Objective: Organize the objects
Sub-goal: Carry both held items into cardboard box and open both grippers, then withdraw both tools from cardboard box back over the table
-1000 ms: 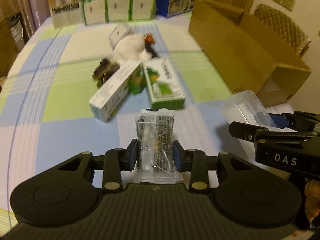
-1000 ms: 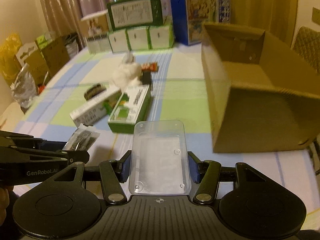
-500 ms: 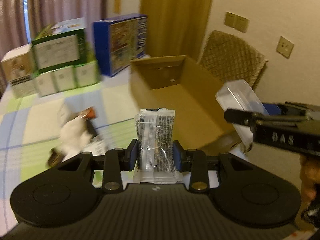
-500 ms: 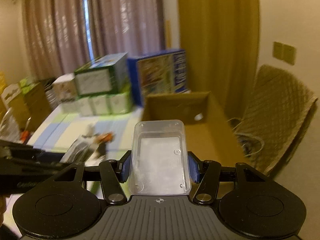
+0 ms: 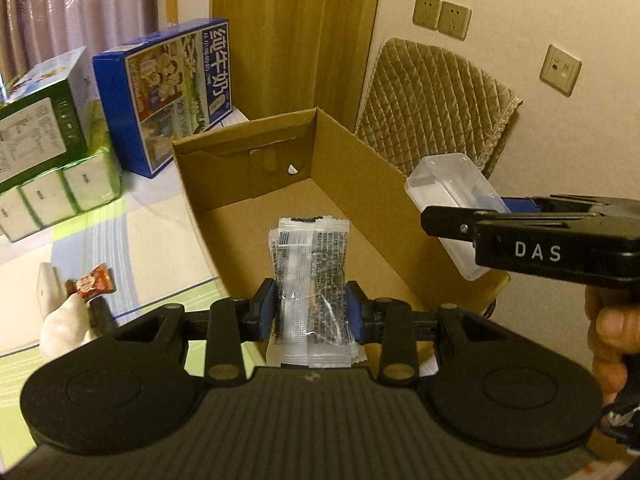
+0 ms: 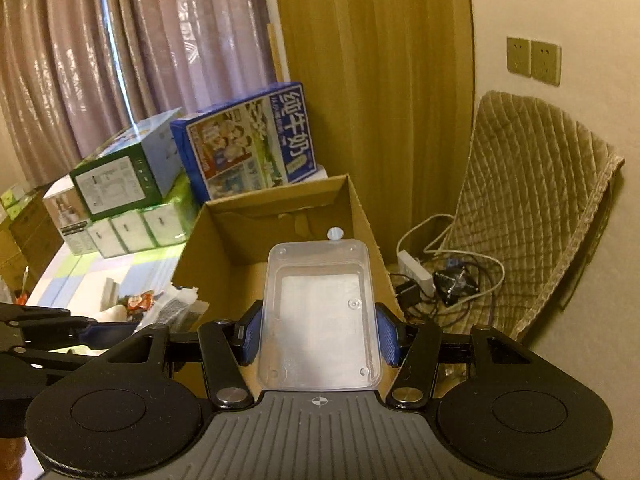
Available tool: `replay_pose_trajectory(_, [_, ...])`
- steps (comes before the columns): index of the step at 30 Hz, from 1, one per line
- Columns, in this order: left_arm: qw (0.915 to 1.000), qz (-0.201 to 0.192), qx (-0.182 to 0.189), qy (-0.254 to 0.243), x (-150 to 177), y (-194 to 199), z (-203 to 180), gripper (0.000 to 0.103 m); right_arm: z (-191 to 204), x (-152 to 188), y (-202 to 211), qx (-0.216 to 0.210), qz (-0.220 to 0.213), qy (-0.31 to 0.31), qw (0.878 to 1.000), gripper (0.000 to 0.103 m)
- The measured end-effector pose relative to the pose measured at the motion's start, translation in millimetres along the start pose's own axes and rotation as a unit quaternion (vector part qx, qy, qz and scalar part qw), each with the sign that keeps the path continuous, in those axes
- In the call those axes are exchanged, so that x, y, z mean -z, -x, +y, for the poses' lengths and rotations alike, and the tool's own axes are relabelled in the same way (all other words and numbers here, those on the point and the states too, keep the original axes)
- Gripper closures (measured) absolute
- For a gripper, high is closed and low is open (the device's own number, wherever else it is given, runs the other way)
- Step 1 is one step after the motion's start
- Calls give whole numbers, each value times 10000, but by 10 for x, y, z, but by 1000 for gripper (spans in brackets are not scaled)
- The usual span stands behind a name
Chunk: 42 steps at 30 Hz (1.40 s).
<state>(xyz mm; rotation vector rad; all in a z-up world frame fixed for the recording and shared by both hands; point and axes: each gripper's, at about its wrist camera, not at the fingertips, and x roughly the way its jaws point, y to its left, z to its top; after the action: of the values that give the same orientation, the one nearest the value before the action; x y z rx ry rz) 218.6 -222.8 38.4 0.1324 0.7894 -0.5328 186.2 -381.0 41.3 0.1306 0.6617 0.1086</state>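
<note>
My left gripper (image 5: 311,312) is shut on a clear snack packet (image 5: 310,276) with dark printed text, held above the open cardboard box (image 5: 256,176). My right gripper (image 6: 319,334) is shut on a clear plastic container (image 6: 320,312), also over the cardboard box (image 6: 216,248), near its right wall. In the left wrist view the right gripper (image 5: 472,216) comes in from the right with the plastic container (image 5: 452,184) over the box's right edge. The left gripper (image 6: 132,324) with the packet (image 6: 176,308) shows at the left of the right wrist view.
A blue milk carton box (image 5: 168,92) and green-white boxes (image 5: 44,160) stand behind the cardboard box. A red candy wrapper (image 5: 92,284) and a white object (image 5: 60,320) lie on the checked tablecloth. A quilted chair (image 6: 532,208) and cables with a power strip (image 6: 420,272) are to the right.
Both grippers have lifted off the table and swung right, from the pile of items to above the open cardboard box. Each keeps its grip on its object.
</note>
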Motion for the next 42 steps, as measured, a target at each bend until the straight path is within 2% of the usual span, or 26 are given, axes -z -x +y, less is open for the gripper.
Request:
replay_pose_trajectory(6, [9997,-133,-151,-125,-76,-113,38,71,-45,18,-130,-23,117,-19,9999,50])
replay_pose_trajectory(16, [9987,-340,-348,130,50,230,242,69,-7,45,-242,-146,193,-115,9996,50])
replay_pose_trajectory(18, [9984,-353,-385,194,87,289,282,63,5,16,-253,-254,101,-160,9995,48])
replay_pose_trajectory(20, [9980,-387,-412,297,141,363,336,53,-2,-5,-247,-272,21,-248,9993,28])
replay_pose_trajectory(21, [9977,-401,-426,356,178,410,367,48,-6,-8,-226,-259,-19,-298,9992,26])
replay_pose_trajectory(27, [9950,-419,-579,701,427,685,506,30,22,95,37,-276,-77,-426,9987,23])
replay_pose_trajectory(34, [9921,-454,-665,967,736,1043,574,23,254,373,521,-421,-69,-489,9979,19])
replay_pose_trajectory(42, [9899,-527,-878,979,1070,1514,661,12,791,702,975,-702,-107,-135,9974,9])
